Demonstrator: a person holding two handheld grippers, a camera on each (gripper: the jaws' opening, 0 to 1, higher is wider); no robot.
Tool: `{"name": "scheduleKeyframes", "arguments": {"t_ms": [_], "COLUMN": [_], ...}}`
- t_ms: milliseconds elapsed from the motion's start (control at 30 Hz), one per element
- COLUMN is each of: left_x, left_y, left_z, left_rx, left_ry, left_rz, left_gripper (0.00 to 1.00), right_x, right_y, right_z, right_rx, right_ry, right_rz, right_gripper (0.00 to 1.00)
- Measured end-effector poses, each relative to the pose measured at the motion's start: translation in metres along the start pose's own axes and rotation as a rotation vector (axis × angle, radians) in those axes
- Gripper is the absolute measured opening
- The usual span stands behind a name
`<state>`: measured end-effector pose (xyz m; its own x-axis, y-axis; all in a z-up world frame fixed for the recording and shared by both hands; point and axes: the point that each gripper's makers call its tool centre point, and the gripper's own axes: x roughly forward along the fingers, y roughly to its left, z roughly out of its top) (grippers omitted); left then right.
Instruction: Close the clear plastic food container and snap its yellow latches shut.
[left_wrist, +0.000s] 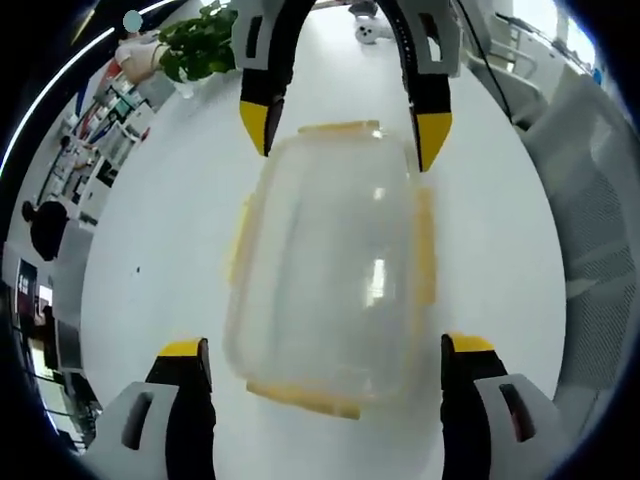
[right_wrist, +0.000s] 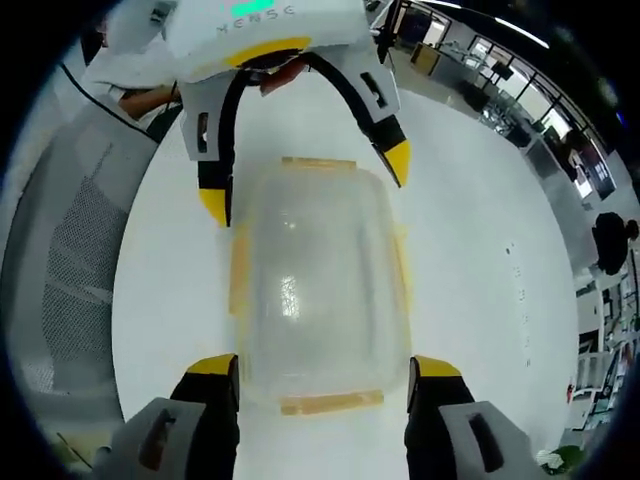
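Clear rectangular plastic container with yellow latches (left_wrist: 335, 275) sits lid-on on the white table (left_wrist: 160, 250), between both wide-open, empty grippers: left gripper (left_wrist: 325, 362), right gripper (right_wrist: 322, 380). Left gripper view catches a leafy green plant (left_wrist: 200, 42) far off.

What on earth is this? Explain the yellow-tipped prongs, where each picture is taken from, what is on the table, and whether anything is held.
A person holds a two-jaw gripper in each hand, and a fisheye camera rides on each. In the left gripper view, the left gripper rises from the bottom of the picture, and the right gripper reaches in from the top. The right gripper view is the reverse: the right gripper is below, the left gripper above.

Between them, on a white table, lies a clear plastic food container with its lid on and yellow latches along its edges. Both grippers are open, their jaws to either side of the container's ends; nothing is gripped. A potted plant stands further back.
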<state>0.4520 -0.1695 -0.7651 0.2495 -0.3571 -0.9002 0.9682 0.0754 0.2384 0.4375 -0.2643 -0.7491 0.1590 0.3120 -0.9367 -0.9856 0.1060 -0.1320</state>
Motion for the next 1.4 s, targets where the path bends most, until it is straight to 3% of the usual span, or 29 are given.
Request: {"name": "scheduleKeyframes", "arguments": {"t_ms": [400, 900, 1400], "left_x": [0.009, 0.008, -0.002], "left_y": [-0.001, -0.002, 0.002], "left_z": [-0.004, -0.009, -0.039], "left_rx": [0.005, 0.033, 0.012], "left_ry": [0.036, 0.046, 0.053], "left_rz": [-0.026, -0.021, -0.018], "left_gripper": [0.83, 0.84, 0.84], "right_x": [0.000, 0.000, 0.010], "right_y": [0.003, 0.005, 0.008], "right_z": [0.001, 0.006, 0.036], "right_rx": [-0.033, -0.018, -0.015], "right_ry": [-0.007, -0.010, -0.032], "right_rz": [0.011, 0.011, 0.014], "right_gripper": [0.65, 0.65, 0.65]}}
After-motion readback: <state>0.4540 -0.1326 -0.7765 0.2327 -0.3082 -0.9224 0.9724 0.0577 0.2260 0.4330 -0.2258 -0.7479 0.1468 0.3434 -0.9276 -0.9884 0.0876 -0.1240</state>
